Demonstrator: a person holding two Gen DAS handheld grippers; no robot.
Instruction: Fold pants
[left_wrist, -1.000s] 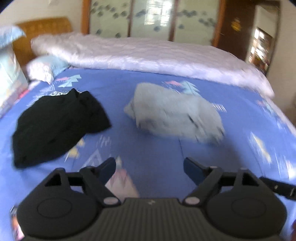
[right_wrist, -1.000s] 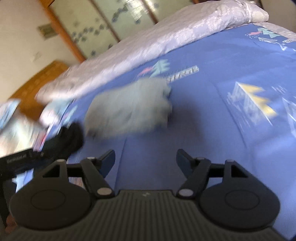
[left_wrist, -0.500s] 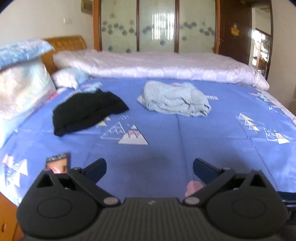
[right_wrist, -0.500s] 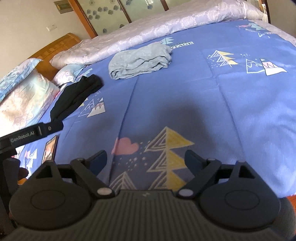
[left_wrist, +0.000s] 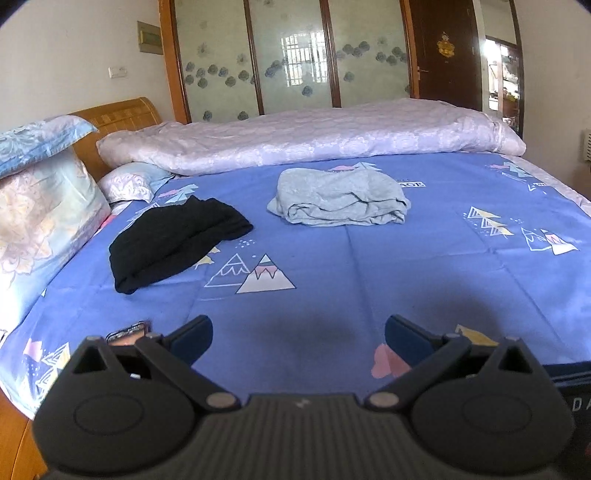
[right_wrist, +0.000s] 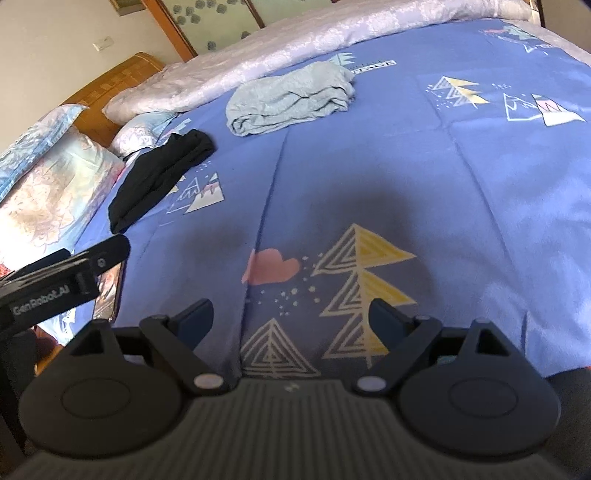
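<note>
We go from the left side to the right side.

Our left tongs (left_wrist: 297, 338) are wide open and hold nothing. Only the blue bed sheet (left_wrist: 369, 266) shows between the two fingers. Just beside the left finger lies a small flat thing that looks like a phone (left_wrist: 125, 334). Far ahead and off to the left of these tongs lies a black pile of cloth (left_wrist: 173, 245). It is bunched up, but we cannot tell whether it is pants or how neat it is. Farther ahead, almost straight out from the tongs, sits a gray bundle (left_wrist: 338, 197). It looks folded over into a thick, soft stack. Behind it, along the far side of the bed, lies a long pale quilt (left_wrist: 314, 136).

Our right tongs (right_wrist: 291, 321) are wide open too, with nothing in them. Under them we see only the sheet with its yellow tree shapes. From here the gray bundle is far ahead and a bit to the left. The black pile is farther left, well apart from it.

We think the gray pants are folded and put down, so that part looks done. Both tongs are well away from both piles. We guess the black pile may be what is left, but we cannot be sure.
</note>
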